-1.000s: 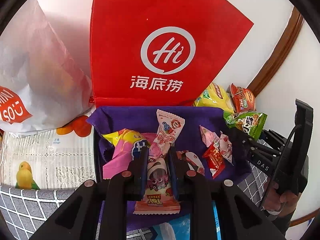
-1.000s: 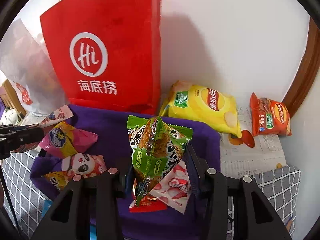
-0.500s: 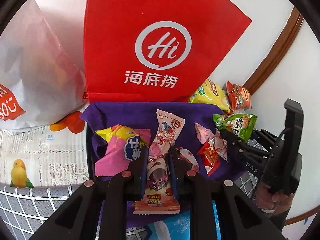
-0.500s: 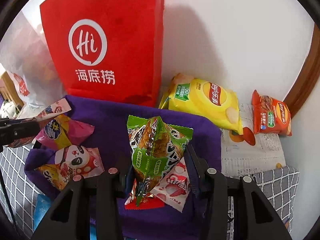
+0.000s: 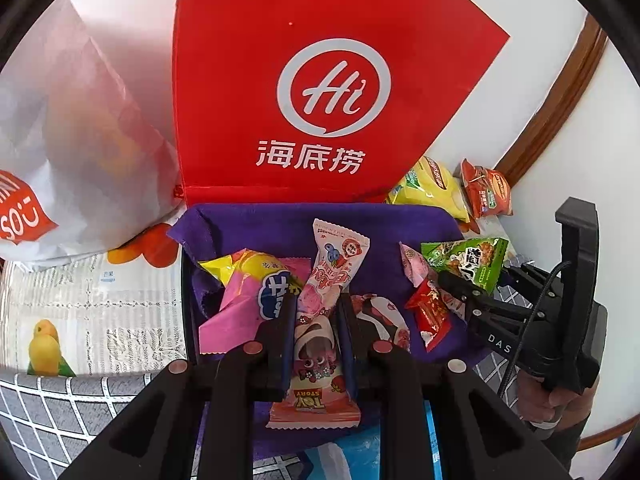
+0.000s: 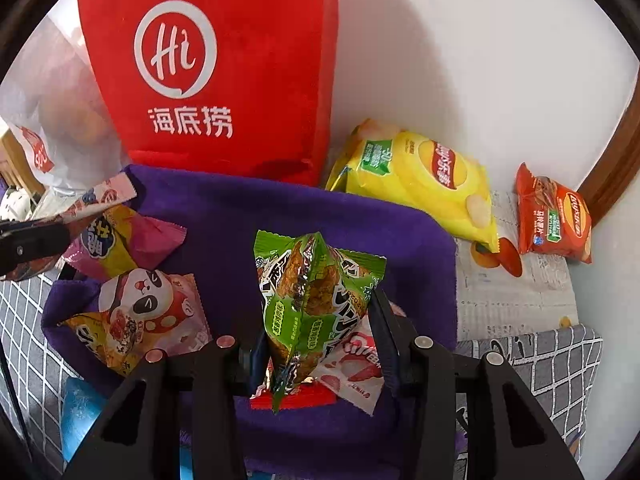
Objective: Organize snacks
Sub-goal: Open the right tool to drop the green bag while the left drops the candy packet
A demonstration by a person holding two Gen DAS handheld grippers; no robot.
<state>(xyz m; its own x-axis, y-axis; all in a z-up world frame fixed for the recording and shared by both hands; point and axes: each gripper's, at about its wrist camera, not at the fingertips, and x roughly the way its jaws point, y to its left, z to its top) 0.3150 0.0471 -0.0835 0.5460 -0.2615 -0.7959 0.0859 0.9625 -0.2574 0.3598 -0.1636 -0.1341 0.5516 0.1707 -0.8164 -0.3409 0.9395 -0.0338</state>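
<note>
My left gripper [image 5: 316,304] is shut on a pink strawberry snack packet [image 5: 320,300] and holds it over the purple-lined tray [image 5: 280,224]. My right gripper [image 6: 316,312] is shut on a green snack packet [image 6: 316,300] over the same tray [image 6: 280,216]; it shows at the right of the left wrist view [image 5: 468,268]. In the tray lie a pink and yellow packet [image 5: 256,284], a panda packet [image 6: 148,308], and small red and pink packets [image 5: 428,308].
A red Hi bag [image 5: 320,92] stands behind the tray against the wall. A white plastic bag [image 5: 72,160] sits at the left. A yellow chips bag [image 6: 420,176] and an orange-red packet [image 6: 552,216] lie at the right by the wall corner.
Both grippers keep their packets. The left gripper has drifted slightly; the right gripper with the green packet has moved a little further over the tray.
</note>
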